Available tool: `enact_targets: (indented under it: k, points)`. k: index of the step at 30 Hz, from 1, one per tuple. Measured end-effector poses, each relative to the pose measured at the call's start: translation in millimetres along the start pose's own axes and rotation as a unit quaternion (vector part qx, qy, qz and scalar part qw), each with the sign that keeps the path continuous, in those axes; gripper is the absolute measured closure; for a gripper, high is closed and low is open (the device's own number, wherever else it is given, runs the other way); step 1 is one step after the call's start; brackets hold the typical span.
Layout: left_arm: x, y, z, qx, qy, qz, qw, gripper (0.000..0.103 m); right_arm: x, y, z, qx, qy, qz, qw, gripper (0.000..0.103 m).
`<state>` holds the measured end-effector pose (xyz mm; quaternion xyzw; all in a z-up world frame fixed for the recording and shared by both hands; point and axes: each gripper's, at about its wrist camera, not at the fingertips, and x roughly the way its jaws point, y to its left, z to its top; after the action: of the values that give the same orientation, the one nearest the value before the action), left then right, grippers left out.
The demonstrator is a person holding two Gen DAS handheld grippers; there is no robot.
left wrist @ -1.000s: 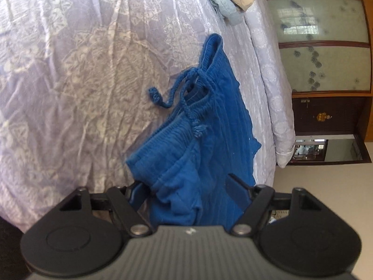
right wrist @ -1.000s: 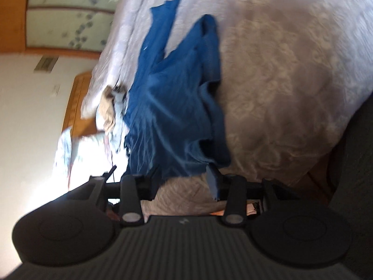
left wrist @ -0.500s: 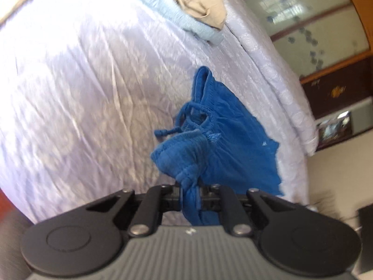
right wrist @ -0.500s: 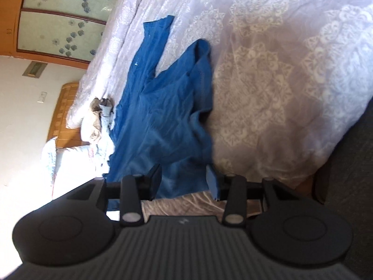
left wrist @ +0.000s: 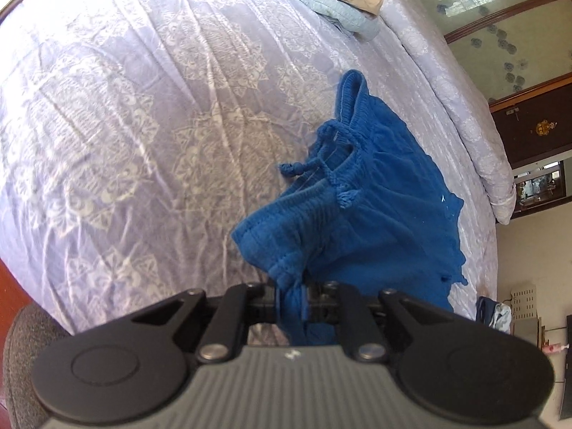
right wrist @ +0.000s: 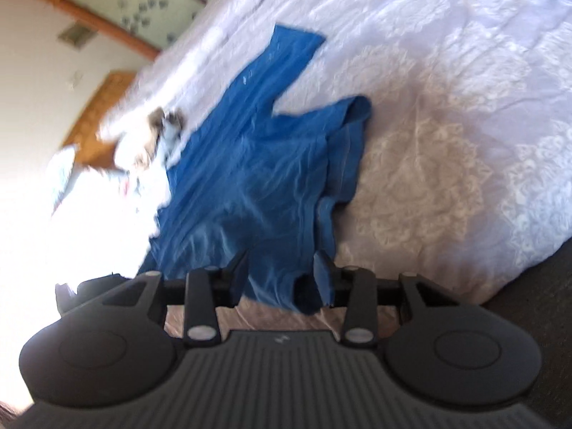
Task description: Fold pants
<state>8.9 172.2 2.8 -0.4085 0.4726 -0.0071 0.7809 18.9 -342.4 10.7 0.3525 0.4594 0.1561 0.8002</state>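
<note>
While the left gripper [left wrist: 291, 295] pinches the waistband of the pants [left wrist: 375, 221] spread ahead on the bed [left wrist: 125, 125], bring the right gripper [right wrist: 280, 268], fingers spread astride a hem, fully onto cloth before closing

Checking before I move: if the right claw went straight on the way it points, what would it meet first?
Most likely the blue pants: the open right claw already has their near edge between its fingers, with the bedspread underneath. Depth is unclear.
</note>
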Motion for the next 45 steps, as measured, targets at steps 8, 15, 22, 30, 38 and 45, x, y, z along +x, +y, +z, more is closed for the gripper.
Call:
enact_targets:
  k: [8, 15, 22, 30, 38, 45]
  points:
    - [1, 2, 2, -0.006, 0.004, 0.001, 1.0000, 0.094, 38, -6, -6, 0.045, 0.033, 0.012, 0.998, 0.098]
    - [3, 1, 3, -0.004, 0.007, 0.007, 0.9999, 0.094, 11, -16, -20, 0.015, 0.042, -0.051, 0.998, 0.100]
    - [5, 0, 4, -0.002, 0.010, 0.009, 0.9999, 0.093, -11, -36, -2, 0.023, -0.004, -0.041, 0.999, 0.095]
    - [9, -2, 6, -0.002, 0.011, 0.014, 0.9998, 0.093, 8, -24, 53, -0.035, -0.076, -0.034, 0.996, 0.074]
    - [11, -3, 6, -0.002, 0.008, 0.019, 0.9998, 0.093, 49, -25, 72, -0.036, -0.042, -0.032, 0.998, 0.099]
    - [14, -6, 6, 0.006, 0.007, 0.022, 0.9997, 0.093, 29, -36, 69, -0.006, -0.096, -0.069, 0.993, 0.100]
